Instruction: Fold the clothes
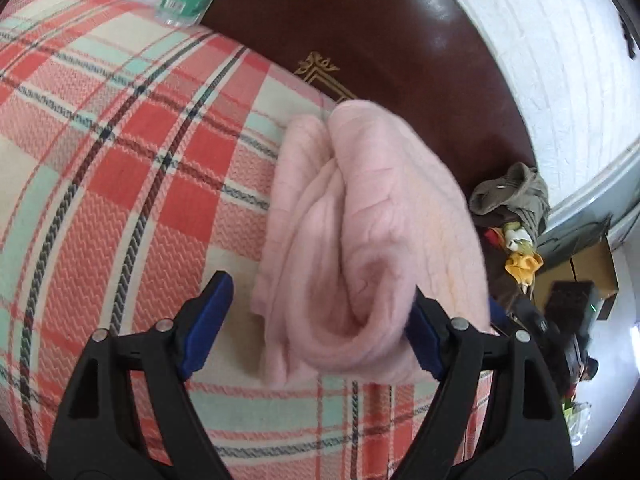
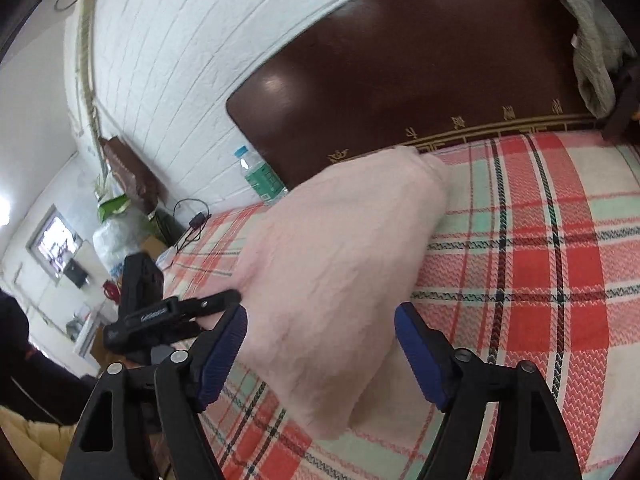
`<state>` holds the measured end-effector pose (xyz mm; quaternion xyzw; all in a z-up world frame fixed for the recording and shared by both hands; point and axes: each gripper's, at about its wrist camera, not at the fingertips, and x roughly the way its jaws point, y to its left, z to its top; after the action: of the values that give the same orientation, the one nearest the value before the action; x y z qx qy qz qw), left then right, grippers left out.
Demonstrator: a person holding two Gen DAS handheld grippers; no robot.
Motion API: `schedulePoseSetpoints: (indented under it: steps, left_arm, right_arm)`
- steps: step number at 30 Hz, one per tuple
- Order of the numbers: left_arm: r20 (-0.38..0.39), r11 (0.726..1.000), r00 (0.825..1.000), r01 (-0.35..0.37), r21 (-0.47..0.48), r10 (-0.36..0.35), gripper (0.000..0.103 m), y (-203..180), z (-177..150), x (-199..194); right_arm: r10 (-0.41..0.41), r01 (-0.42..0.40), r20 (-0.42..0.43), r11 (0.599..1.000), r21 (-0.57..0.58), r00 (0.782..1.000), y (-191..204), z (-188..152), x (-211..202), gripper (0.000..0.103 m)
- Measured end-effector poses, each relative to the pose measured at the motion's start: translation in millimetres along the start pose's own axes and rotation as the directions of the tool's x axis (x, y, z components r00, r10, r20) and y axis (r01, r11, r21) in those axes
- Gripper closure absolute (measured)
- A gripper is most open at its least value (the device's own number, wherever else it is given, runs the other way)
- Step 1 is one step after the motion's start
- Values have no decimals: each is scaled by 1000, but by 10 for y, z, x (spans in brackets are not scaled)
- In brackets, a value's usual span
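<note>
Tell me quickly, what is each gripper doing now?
Left gripper: open, pink garment between its fingers.
Right gripper: open, same garment between its fingers.

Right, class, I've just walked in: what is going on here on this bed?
A person with two handheld grippers is folding a pink garment on a plaid blanket. The garment lies bundled in several layers near the dark headboard. The left gripper and right gripper are both open, straddling its near end without clamping it.

Pale pink fuzzy knitted garment (image 1: pixel 372 240), red, cream and mint plaid herringbone-woven blanket (image 1: pixel 120 168) crossed by dark lines, glossy dark brown headboard (image 2: pixel 400 92) edged with gold fretwork, white-painted brick wall (image 2: pixel 180 60), green-labelled clear plastic bottle (image 2: pixel 260 178), black grippers tipped with blue pads (image 2: pixel 224 354)
</note>
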<state>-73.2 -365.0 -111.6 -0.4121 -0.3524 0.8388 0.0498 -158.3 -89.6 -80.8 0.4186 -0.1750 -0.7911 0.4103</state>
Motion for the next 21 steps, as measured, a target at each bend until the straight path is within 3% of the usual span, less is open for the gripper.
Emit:
schedulePoseSetpoints:
  steps: [4, 9, 11, 15, 19, 20, 21]
  left_arm:
    - [-33, 999, 999, 40, -37, -41, 15, 28, -29, -1]
    - [-72, 993, 993, 87, -84, -93, 12, 64, -66, -1]
    - [-83, 992, 991, 97, -78, -103, 7, 45, -72, 20]
    - [-101, 993, 988, 110, -44, -114, 5, -19, -79, 79]
    - [-121, 992, 985, 123, -10, -123, 5, -83, -86, 138]
    - [-120, 992, 985, 126, -9, -126, 7, -88, -88, 148]
    - [-113, 991, 985, 129, -18, -131, 8, -80, -89, 150]
  right_arm:
    - [102, -91, -48, 978, 189, 994, -318, 109, 310, 21]
    - [137, -118, -58, 960, 253, 989, -423, 212, 586, 8]
    - [156, -135, -55, 952, 275, 986, -471, 245, 661, 7]
    - [168, -140, -83, 952, 272, 982, -523, 257, 788, 6]
    - [102, -71, -152, 978, 197, 983, -346, 297, 964, 4]
    - [90, -61, -164, 982, 177, 982, -298, 300, 999, 5]
    - [78, -51, -175, 987, 156, 981, -251, 303, 1034, 14]
